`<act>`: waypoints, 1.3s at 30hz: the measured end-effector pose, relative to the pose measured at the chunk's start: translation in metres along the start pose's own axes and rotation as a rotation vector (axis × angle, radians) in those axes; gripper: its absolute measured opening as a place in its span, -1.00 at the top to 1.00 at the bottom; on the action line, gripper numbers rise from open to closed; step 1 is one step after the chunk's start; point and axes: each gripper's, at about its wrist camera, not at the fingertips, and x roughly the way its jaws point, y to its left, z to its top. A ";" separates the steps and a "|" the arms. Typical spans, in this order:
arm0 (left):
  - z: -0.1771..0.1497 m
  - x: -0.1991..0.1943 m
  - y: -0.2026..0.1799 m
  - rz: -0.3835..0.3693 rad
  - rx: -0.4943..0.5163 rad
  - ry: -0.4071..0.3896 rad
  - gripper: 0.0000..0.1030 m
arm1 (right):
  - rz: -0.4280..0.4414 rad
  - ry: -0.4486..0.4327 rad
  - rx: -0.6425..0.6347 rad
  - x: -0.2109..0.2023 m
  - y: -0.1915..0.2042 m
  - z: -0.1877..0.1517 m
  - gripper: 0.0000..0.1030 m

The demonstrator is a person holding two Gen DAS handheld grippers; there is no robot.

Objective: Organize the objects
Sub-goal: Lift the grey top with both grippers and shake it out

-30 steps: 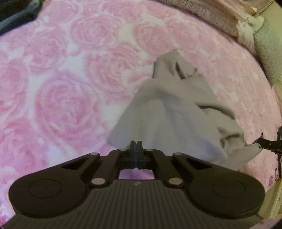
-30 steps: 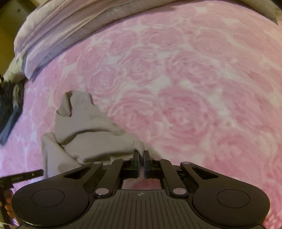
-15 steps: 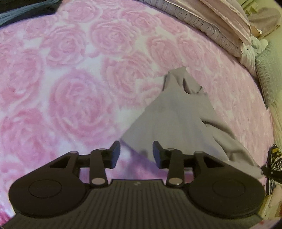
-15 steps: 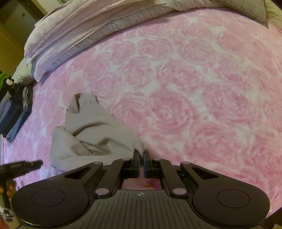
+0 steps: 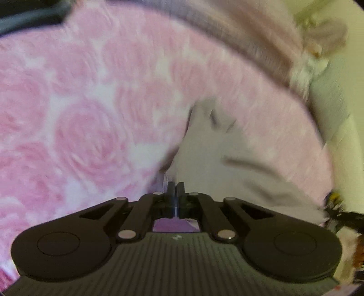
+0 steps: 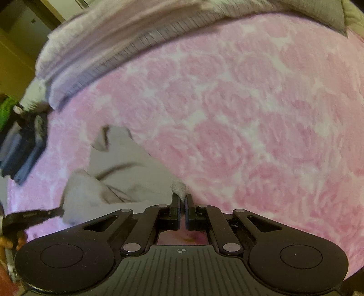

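Observation:
A crumpled grey cloth lies on a pink rose-patterned blanket. My left gripper is shut on the cloth's near left edge; this view is blurred by motion. My right gripper is shut on the cloth's other near corner, which sticks up between the fingers. The rest of the cloth trails off to the left in the right wrist view. The left gripper also shows in that view at the cloth's far corner.
Folded pale bedding runs along the blanket's far edge. A stack of dark folded clothes sits at the blanket's left edge. A grey cushion lies at the far right. The blanket spreads wide to the right.
My left gripper opened half a second ago, then shut again on the cloth's edge and is moving fast. My right gripper has stayed shut on its corner and risen a little.

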 end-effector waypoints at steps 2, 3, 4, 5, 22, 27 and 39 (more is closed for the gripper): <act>0.017 -0.037 -0.007 -0.021 -0.013 -0.080 1.00 | 0.037 -0.035 0.003 -0.016 0.009 0.015 1.00; 0.028 -0.053 -0.011 -0.027 -0.010 -0.117 1.00 | 0.069 -0.065 -0.001 -0.026 0.015 0.027 1.00; 0.043 -0.069 -0.016 -0.029 -0.002 -0.161 1.00 | 0.097 -0.100 -0.007 -0.034 0.023 0.040 1.00; 0.061 -0.082 -0.021 -0.034 0.010 -0.205 1.00 | 0.121 -0.135 -0.019 -0.041 0.031 0.055 1.00; 0.199 -0.230 -0.110 -0.057 0.192 -0.689 1.00 | 0.353 -0.669 -0.163 -0.141 0.163 0.264 1.00; 0.124 -0.215 -0.091 -0.011 0.186 -0.603 1.00 | 0.349 -0.596 -0.140 -0.131 0.131 0.218 1.00; -0.072 -0.054 0.007 0.232 0.081 0.000 1.00 | -0.010 -0.012 -0.003 0.030 0.001 0.009 1.00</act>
